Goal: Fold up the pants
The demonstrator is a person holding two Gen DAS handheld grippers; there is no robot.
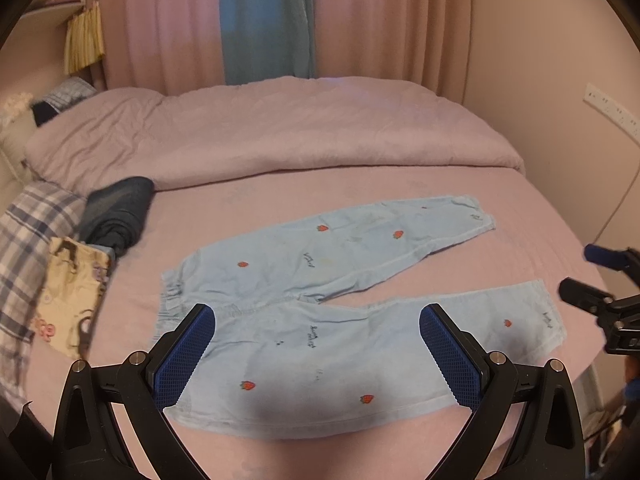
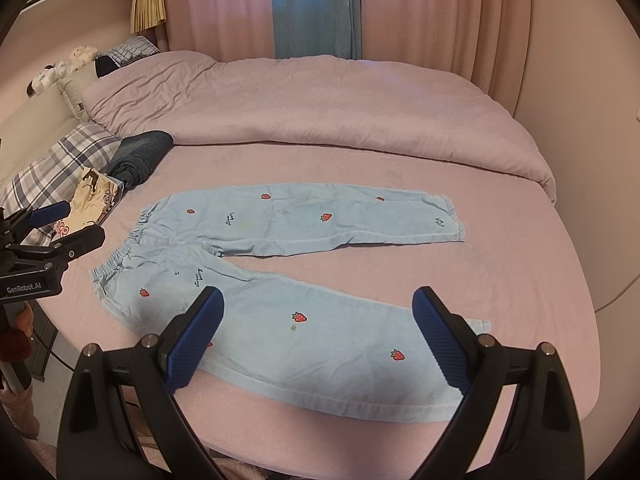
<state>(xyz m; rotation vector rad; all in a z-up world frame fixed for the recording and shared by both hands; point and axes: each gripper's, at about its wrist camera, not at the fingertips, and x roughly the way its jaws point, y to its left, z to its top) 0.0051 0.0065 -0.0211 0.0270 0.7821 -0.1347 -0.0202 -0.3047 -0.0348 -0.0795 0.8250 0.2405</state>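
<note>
Light blue pants (image 1: 320,320) with red strawberry prints lie flat on the pink bed sheet (image 1: 540,216), legs spread in a V, waistband to the left. My left gripper (image 1: 318,312) is open and empty, hovering over the near leg close to the waistband. The pants also show in the right wrist view (image 2: 304,264). My right gripper (image 2: 318,294) is open and empty above the near leg toward its cuff. The right gripper also shows in the left wrist view (image 1: 588,276), and the left one in the right wrist view (image 2: 64,220).
A folded lilac duvet (image 1: 280,132) lies across the far half of the bed. At the left are a plaid pillow (image 1: 28,232), dark folded clothes (image 1: 120,212) and a cream printed garment (image 1: 72,288). Pink curtains (image 2: 420,8) hang behind. The bed's near edge is just below the pants.
</note>
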